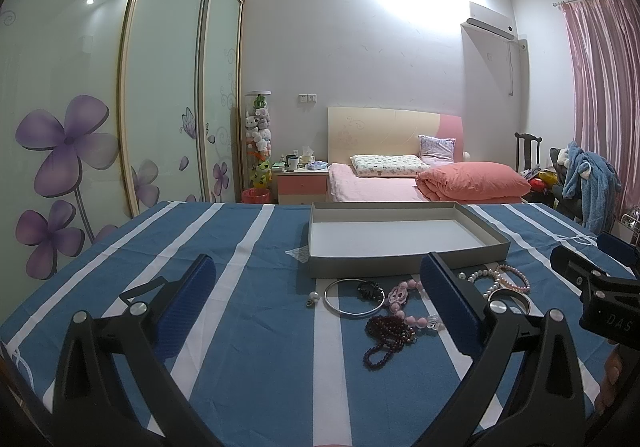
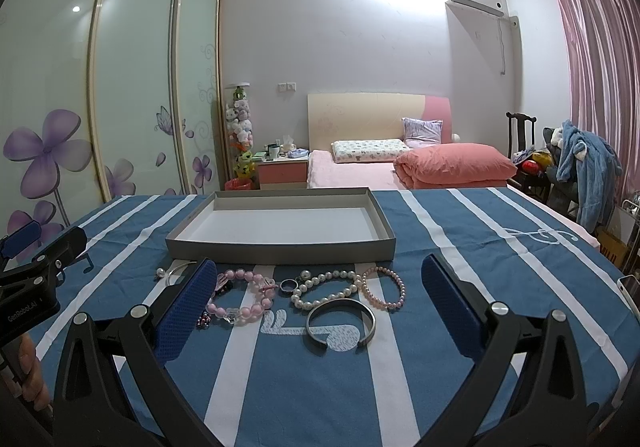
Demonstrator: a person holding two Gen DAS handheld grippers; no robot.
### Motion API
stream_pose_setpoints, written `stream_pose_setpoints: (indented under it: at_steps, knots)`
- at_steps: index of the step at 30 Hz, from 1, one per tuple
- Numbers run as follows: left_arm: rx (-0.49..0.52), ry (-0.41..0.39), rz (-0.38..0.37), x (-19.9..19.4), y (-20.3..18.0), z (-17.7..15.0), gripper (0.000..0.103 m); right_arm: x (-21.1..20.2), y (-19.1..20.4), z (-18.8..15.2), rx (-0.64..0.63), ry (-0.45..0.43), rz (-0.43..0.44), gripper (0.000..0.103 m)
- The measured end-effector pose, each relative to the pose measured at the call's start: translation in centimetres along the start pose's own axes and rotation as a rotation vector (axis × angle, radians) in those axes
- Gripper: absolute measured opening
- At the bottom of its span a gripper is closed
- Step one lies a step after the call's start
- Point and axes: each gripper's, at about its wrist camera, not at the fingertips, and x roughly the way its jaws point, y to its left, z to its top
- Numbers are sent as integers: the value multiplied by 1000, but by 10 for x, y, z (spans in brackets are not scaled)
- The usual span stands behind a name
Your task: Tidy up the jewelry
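Striped cloth [image 2: 440, 387]: bangle [image 2: 341, 321] before right hand-held gripper [image 2: 320, 307].

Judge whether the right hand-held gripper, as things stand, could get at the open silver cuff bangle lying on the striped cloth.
Probably yes. The right hand-held gripper is open and the silver cuff bangle lies flat between its fingers, in the open, apart from the white pearl bracelet behind it.

bed [image 1: 376, 187] | wardrobe [image 1: 80, 87] | pink curtain [image 2: 596, 67] | nightstand [image 2: 282, 173]
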Motion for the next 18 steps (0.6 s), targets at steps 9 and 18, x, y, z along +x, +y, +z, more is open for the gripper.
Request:
stream_pose_setpoints:
  at_steps: [9,18]
  knots:
    - [0,2,0,0,0,0,99,1,0,-1,1,2,1,101]
    - [-39,118,-7,16,6,-13,99,15,-4,-8,10,88,25,101]
